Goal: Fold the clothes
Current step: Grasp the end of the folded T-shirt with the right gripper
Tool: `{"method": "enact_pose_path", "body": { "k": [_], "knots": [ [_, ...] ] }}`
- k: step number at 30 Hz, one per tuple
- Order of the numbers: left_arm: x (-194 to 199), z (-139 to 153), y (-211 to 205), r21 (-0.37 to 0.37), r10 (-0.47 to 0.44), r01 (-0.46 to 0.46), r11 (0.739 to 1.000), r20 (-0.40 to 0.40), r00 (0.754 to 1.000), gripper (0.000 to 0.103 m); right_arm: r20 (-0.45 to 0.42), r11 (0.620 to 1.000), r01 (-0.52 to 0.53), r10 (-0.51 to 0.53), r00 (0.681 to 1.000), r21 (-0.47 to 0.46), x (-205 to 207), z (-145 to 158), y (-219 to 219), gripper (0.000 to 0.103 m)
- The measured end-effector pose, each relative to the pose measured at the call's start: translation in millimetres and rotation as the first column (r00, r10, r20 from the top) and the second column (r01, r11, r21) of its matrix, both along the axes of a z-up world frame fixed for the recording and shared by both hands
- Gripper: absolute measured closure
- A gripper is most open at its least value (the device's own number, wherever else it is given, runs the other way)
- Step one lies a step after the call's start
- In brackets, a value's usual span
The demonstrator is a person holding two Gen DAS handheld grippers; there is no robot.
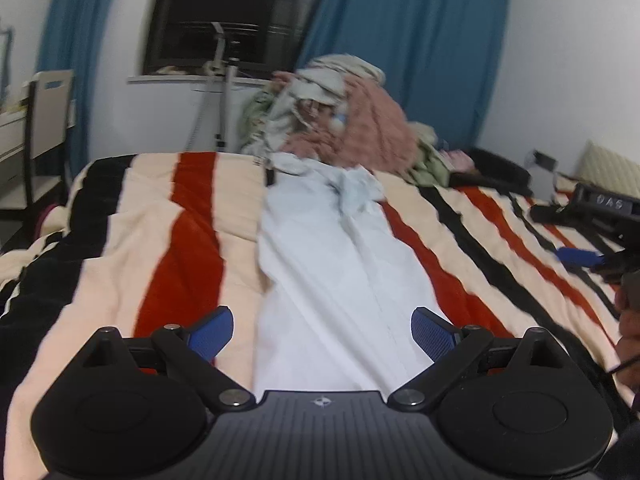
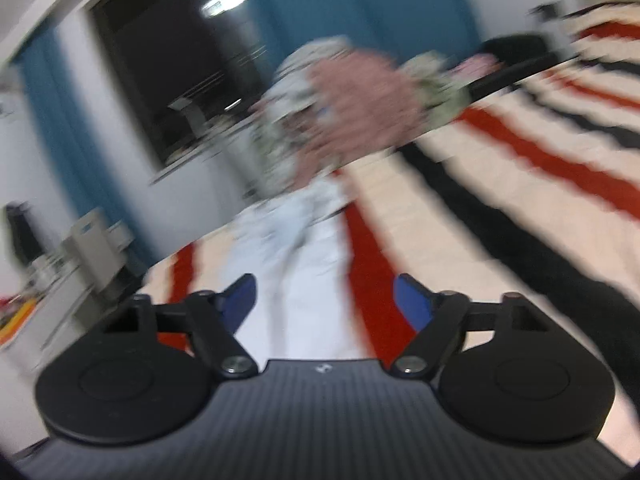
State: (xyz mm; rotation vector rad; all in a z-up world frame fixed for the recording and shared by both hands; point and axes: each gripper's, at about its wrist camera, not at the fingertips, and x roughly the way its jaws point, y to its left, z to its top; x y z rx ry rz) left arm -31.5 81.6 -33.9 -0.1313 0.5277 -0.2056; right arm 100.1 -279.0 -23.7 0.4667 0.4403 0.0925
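A long white garment [image 1: 336, 264] lies stretched along the striped blanket [image 1: 132, 240], running away from me. My left gripper [image 1: 322, 334] is open and empty, its blue pads either side of the garment's near end, above it. In the blurred right wrist view the same white garment [image 2: 304, 280] lies between the open fingers of my right gripper [image 2: 324, 300], which holds nothing. The right gripper also shows at the right edge of the left wrist view [image 1: 600, 216].
A heap of clothes with a pink fluffy piece [image 1: 360, 124] sits at the far end of the bed, also seen in the right wrist view [image 2: 360, 96]. A chair [image 1: 44, 128] and desk stand left. Blue curtains [image 1: 400, 40] and a dark window are behind.
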Motion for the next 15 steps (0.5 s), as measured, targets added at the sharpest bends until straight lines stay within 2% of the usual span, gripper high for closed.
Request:
{"method": "enact_pose_path", "body": {
  "k": [2, 4, 6, 10, 12, 15],
  "knots": [
    [3.7, -0.8, 12.4, -0.049, 0.062, -0.062, 0.997, -0.016, 0.998, 0.006, -0.029, 0.996, -0.092, 0.092, 0.995, 0.006, 26.0, -1.3, 18.0, 0.046],
    [8.9, -5.1, 23.7, -0.101, 0.109, -0.112, 0.989, -0.04, 0.993, 0.006, -0.075, 0.984, -0.174, 0.171, 0.982, -0.027, 59.0, -3.1, 42.1, 0.069],
    [13.9, -11.4, 33.6, -0.126, 0.156, -0.164, 0.978, -0.074, 0.985, 0.006, -0.135, 0.976, -0.212, 0.204, 0.97, -0.05, 98.5, -7.2, 67.0, 0.077],
    [22.4, -23.1, 49.0, -0.168, 0.206, -0.224, 0.96, -0.119, 0.971, 0.006, -0.193, 0.974, -0.203, 0.182, 0.964, -0.098, 186.2, -22.5, 107.0, 0.081],
    [26.0, -27.2, 51.5, -0.174, 0.211, -0.228, 0.958, -0.111, 0.971, 0.006, -0.195, 0.975, -0.168, 0.138, 0.971, -0.146, 224.4, -31.9, 123.2, 0.081],
    [40.9, -35.8, 50.8, -0.203, 0.22, -0.239, 0.949, -0.114, 0.969, 0.006, -0.17, 0.981, -0.113, 0.085, 0.982, -0.16, 273.7, -47.3, 136.7, 0.081]
  ]
}}
